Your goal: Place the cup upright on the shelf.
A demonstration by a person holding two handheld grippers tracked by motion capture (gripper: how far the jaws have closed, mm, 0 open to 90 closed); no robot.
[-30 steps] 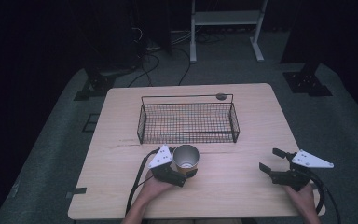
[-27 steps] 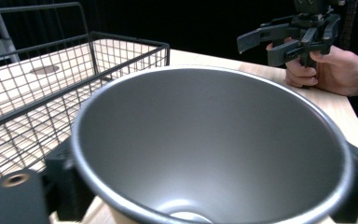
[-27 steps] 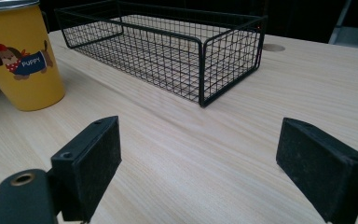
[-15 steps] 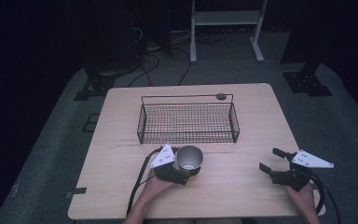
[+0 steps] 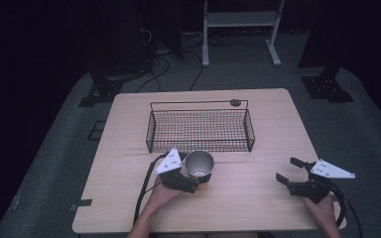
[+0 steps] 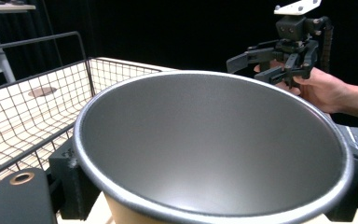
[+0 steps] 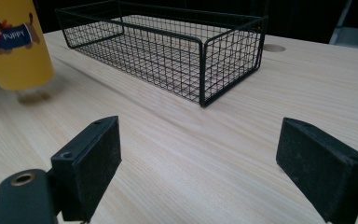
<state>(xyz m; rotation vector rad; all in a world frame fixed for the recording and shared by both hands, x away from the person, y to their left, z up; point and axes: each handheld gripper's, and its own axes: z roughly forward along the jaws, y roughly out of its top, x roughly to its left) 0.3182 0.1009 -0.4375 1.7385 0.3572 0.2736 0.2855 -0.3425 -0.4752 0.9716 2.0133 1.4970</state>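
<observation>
My left gripper (image 5: 194,177) is shut on a yellow cup (image 5: 199,165) with a grey inside, just in front of the black wire basket (image 5: 198,103). The cup's open mouth (image 6: 209,140) is close up in the left gripper view, with a jaw on either side of its wall. Seen from the right gripper, the cup (image 7: 16,42) bears a cartoon dog and hangs slightly above its shadow on the wood. My right gripper (image 5: 286,169) is open near the table's front right, its jaws wide apart over bare wood (image 7: 198,158). It also appears beyond the cup (image 6: 256,65).
The basket (image 7: 168,46) looks empty and stands mid-table on the light wooden table (image 5: 129,124). A round grey grommet (image 5: 235,102) sits behind the basket. A white stand (image 5: 240,20) and cables lie on the dark floor beyond.
The left gripper with the cup has edged very slightly right and toward the basket. The right gripper has stayed put and open.
</observation>
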